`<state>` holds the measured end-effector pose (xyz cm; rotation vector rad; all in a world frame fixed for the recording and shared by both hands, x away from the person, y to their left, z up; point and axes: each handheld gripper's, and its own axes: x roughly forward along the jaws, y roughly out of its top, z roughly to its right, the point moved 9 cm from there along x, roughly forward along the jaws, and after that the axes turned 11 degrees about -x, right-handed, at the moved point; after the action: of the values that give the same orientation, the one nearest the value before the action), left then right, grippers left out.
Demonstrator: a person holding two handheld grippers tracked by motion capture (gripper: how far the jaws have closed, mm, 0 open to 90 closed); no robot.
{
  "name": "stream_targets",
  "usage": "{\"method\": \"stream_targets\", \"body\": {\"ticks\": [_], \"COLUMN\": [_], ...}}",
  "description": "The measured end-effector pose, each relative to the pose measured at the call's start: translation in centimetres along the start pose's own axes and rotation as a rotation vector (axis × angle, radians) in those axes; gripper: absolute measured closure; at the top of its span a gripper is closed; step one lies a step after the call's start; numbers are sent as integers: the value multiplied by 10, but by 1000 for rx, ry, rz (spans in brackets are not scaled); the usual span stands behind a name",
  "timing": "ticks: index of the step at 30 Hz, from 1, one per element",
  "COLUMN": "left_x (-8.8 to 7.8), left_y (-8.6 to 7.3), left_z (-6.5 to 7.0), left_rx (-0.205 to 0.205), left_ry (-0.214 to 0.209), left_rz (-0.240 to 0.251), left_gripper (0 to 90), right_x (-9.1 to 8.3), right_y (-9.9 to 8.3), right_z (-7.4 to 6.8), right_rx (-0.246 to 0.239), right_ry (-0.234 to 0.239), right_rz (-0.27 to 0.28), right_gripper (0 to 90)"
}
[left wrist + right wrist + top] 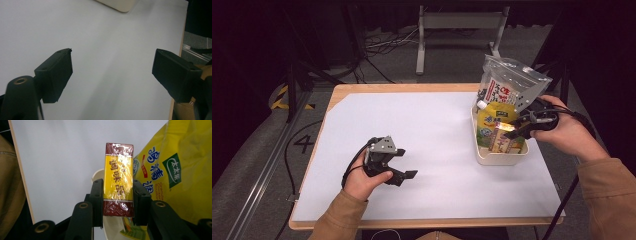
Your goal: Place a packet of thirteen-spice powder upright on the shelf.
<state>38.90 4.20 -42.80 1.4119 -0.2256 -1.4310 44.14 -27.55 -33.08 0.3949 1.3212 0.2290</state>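
Observation:
A small yellow and dark-red box [118,180] wrapped in clear film sits between the two jaws of my right gripper [117,192], which is shut on its lower half. In the high view the box [500,139] is over the near end of a cream basket [499,157] at the table's right. A yellow pouch [493,118] and a tall white and clear pouch [507,82] stand in the basket. My left gripper [404,175] rests low at the front left, open, with nothing between its fingers [56,75].
A white sheet [427,150] covers the wooden table. The table's wooden edge [178,75] lies close beside the left gripper. Beyond the table are cables and a metal stand [457,25] on the floor.

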Motion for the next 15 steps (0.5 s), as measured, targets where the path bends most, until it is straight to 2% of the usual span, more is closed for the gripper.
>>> {"method": "stream_targets", "body": {"ticks": [8,15], "left_x": [2,2], "left_y": [-1,-1], "left_z": [0,0], "left_rx": [6,6], "left_ry": [5,4], "left_rz": [-8,-8], "left_gripper": [172,172], "right_x": [1,6], "right_y": [-1,-3], "right_z": [-2,-4], "right_rx": [-53,-56], "right_ry": [29,48], "right_rz": [12,-2], "right_gripper": [681,681]}}
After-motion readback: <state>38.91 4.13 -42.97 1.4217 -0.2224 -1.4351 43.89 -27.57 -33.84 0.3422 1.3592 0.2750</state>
